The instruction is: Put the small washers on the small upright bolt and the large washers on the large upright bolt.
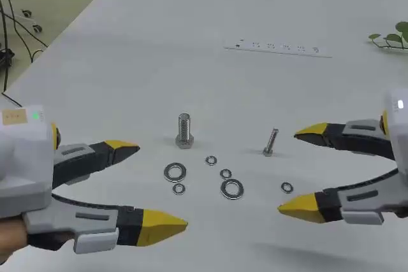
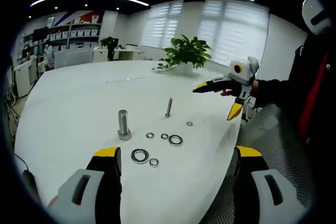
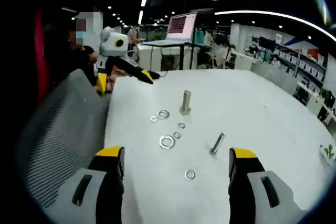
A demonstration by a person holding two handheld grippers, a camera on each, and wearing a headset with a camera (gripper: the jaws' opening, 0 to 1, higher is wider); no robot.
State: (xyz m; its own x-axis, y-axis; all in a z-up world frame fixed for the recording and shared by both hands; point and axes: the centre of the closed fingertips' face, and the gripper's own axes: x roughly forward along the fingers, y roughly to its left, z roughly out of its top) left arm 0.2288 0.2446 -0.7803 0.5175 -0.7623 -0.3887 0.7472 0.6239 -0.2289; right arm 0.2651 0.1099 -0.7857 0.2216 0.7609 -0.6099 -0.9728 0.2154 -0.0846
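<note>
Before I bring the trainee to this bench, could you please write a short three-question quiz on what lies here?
1. True or false: the large bolt and the small bolt are both bare.
2. How many small washers lie on the table? A two, B four, C six.
3. Fill in: the left tool and the right tool are both ____.
Key: 1 true; 2 B; 3 open.

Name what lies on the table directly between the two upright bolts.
Bare table between the large bolt and small bolt in the head view; a small washer sits just nearer the person.
</note>
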